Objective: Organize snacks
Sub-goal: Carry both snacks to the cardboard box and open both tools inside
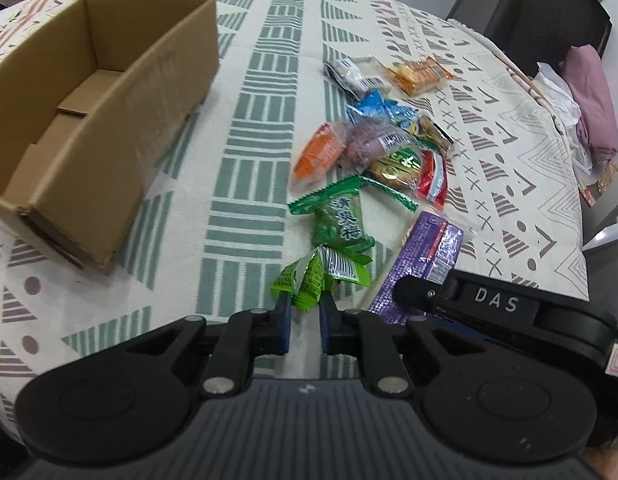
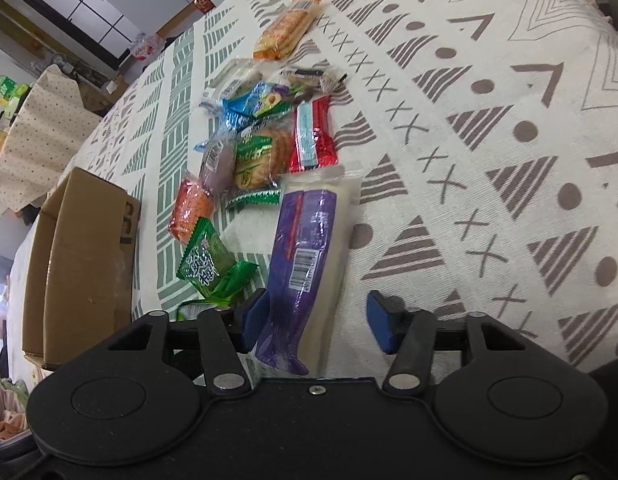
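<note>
A pile of wrapped snacks lies on the patterned tablecloth, right of an open, empty cardboard box. My left gripper is shut on the crimped near end of a green snack packet at the pile's near edge. A long purple packet lies lengthwise between the jaws of my right gripper. The left pad is right against its edge and the right pad stands clear, so this gripper is open. In the right wrist view the box is at the left and the green packet beside it.
An orange cracker pack lies at the pile's far end, with red, blue and orange packets in between. The table edge runs along the right, with a pink cloth and a dark cabinet beyond it.
</note>
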`<state>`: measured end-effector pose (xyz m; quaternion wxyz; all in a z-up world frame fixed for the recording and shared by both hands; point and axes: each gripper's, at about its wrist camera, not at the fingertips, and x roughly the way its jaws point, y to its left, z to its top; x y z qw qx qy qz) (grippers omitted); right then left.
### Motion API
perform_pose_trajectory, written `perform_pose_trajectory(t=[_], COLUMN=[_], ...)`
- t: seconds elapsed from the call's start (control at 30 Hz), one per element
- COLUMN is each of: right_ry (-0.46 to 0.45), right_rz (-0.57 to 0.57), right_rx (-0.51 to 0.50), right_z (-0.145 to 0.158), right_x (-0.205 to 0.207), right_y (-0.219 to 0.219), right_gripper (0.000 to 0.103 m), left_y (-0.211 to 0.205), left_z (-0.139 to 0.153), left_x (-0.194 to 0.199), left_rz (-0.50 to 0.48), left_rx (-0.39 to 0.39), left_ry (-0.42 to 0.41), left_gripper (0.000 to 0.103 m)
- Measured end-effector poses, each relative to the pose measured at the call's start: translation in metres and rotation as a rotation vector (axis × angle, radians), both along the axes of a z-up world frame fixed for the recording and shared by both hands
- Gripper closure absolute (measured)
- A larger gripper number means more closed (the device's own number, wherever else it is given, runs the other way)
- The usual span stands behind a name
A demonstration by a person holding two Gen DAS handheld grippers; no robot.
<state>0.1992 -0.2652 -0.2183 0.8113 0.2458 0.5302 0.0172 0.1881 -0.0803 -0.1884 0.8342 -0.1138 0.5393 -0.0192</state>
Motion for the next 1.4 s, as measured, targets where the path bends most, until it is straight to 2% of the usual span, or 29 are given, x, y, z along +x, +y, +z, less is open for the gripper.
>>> perform_pose_trajectory(t=[0.07,0.23,0.73,1.07,1.4], right_ry=[-0.001,-0.053,-0.274,-0.322,-0.384], right_rz=[0.011,0.031,0.092,0.112,0.112], right_rx=[0.018,-0.003,0.029,0.086,0.128], right_z=[-0.002,0.006,0.046,0.056,0.083], right_x=[0.0,-0.005,-0.032,-0.041,-0.039], right_y=[0.002,0.006,0.01,0.017,0.028], right_gripper=[0.075,0.081,0.088,0.088,0.088], left_y=[0.003,0.009,0.029,0.048,0.078], left_z=[0.004,0.016,0.058,0.081,0.109], left_x=[-0.002,-0.009,-0.033,-0.044,-0.044], left_rz=[0.012,0.027,0.091,0.135,0.191], left_rx=[0.002,0.009,0.032,0.025,0.011], left_ry=[-0.004,-0.033,-0.131,-0.191,-0.256], left_gripper=[0.09,0.09,0.09,0.09,0.09])
